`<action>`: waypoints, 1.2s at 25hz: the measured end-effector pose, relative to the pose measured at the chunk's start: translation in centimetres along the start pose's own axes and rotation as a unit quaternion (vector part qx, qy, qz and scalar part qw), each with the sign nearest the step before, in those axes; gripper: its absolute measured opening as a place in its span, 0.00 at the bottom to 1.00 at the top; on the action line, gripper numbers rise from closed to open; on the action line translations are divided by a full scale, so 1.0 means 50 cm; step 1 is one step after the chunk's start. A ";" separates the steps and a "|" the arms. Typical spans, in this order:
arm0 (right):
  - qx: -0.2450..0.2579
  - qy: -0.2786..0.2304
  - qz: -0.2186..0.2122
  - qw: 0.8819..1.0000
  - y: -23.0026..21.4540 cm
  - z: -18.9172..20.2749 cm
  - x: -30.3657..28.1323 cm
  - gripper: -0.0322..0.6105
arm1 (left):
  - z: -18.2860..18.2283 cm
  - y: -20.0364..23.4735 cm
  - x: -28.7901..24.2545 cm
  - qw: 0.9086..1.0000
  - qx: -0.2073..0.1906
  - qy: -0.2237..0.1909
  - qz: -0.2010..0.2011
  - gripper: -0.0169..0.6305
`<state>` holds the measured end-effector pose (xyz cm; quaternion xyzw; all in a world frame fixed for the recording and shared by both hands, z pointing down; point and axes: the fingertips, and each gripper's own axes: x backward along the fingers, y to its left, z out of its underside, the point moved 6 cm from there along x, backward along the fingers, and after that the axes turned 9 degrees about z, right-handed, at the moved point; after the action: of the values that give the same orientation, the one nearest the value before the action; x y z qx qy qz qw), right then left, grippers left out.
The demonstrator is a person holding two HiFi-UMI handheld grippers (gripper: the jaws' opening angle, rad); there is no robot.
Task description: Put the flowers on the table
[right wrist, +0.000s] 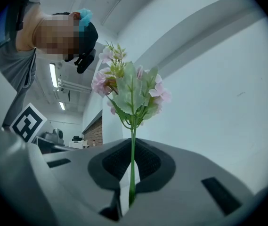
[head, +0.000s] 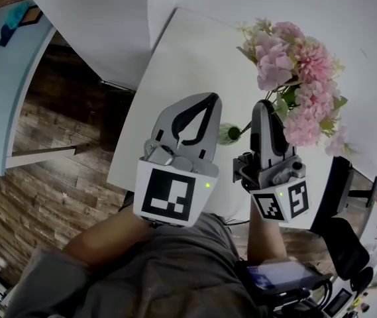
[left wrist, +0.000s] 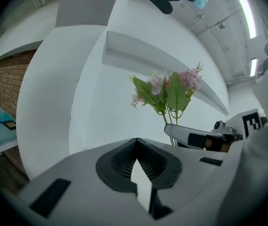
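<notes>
A bunch of pink flowers point(head: 294, 78) with green leaves stands up from my right gripper point(head: 262, 105), which is shut on its thin green stem point(right wrist: 133, 168). In the right gripper view the blooms point(right wrist: 129, 86) rise straight above the closed jaws. The bunch hangs over the far right part of the white table point(head: 188, 52). My left gripper point(head: 209, 98) sits just left of the right one, its tips meeting with nothing between them. From the left gripper view the flowers point(left wrist: 169, 91) and the right gripper point(left wrist: 199, 138) show off to the right.
Dark wooden floor point(head: 49, 151) lies left of the table. A light blue table point(head: 2, 65) stands at the far left edge. A black chair point(head: 347, 244) is at the lower right. The person's grey sleeves fill the bottom of the head view.
</notes>
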<state>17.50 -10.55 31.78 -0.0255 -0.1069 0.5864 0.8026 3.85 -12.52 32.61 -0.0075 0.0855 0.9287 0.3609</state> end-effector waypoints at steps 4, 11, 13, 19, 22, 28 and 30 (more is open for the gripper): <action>-0.003 0.002 -0.004 1.000 0.001 0.000 0.001 0.07 | -0.004 -0.001 0.006 1.000 0.000 0.001 -0.005 0.04; -0.006 0.013 -0.007 1.000 -0.001 -0.003 0.003 0.07 | -0.019 0.000 0.004 1.000 -0.001 0.003 -0.011 0.04; -0.006 0.020 -0.006 1.000 -0.004 -0.002 0.003 0.07 | -0.023 -0.002 -0.002 1.000 0.000 0.004 -0.010 0.04; -0.005 0.050 0.010 0.999 -0.016 0.011 0.004 0.09 | -0.030 -0.001 -0.021 1.000 0.000 0.008 -0.002 0.04; -0.005 0.063 0.012 0.998 -0.022 0.017 0.003 0.10 | -0.029 0.000 -0.033 1.000 0.003 0.015 0.004 0.04; 0.004 0.093 0.019 0.995 -0.016 0.036 0.011 0.12 | -0.022 0.010 -0.044 0.999 0.005 0.030 0.012 0.04; 0.014 0.100 0.023 0.995 0.011 0.044 0.020 0.13 | -0.020 0.018 -0.019 0.999 0.001 0.028 0.016 0.04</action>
<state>16.85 -9.61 33.98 -0.0758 -0.0171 0.6009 0.7955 3.93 -13.97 31.83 -0.0320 0.0965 0.9338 0.3432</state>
